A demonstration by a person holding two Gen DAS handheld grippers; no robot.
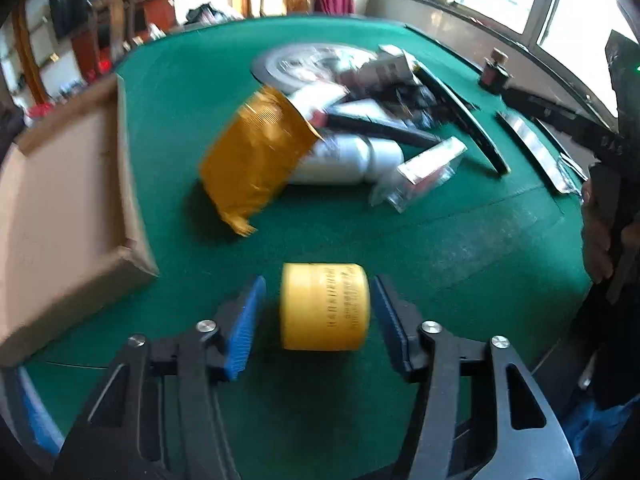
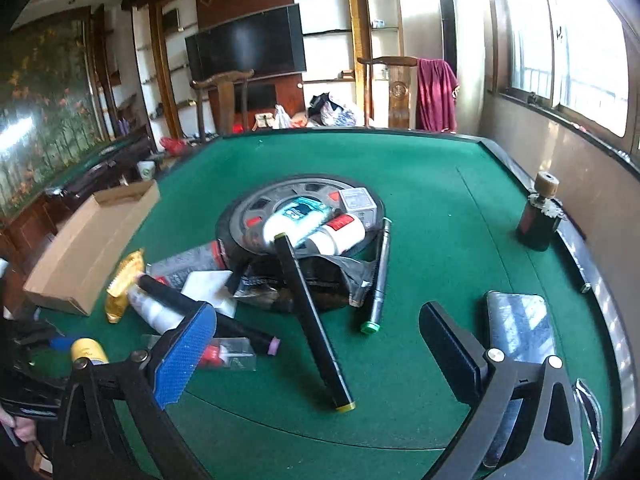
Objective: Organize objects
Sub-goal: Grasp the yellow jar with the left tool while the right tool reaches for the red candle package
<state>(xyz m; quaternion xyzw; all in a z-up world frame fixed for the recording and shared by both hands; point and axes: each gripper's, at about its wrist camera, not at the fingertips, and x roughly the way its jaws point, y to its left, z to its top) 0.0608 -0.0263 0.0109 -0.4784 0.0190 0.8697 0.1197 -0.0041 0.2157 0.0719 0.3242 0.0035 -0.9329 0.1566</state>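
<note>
Left claw (image 1: 318,312) brackets the short yellow cylindrical canister (image 1: 324,306) lying on its side on the green felt surface (image 1: 440,240), blue pads not yet touching; uneven closing may roll it away; right claw (image 2: 316,344) hangs open, empty.

My blue pads (image 1: 244,320) look ribbed rubber; beside them the yellow can (image 1: 324,306) is smooth, the table (image 1: 440,248) matt green felt, the box (image 1: 60,200) left of it plain cardboard, the pouch (image 1: 256,152) crinkly gold foil
</note>
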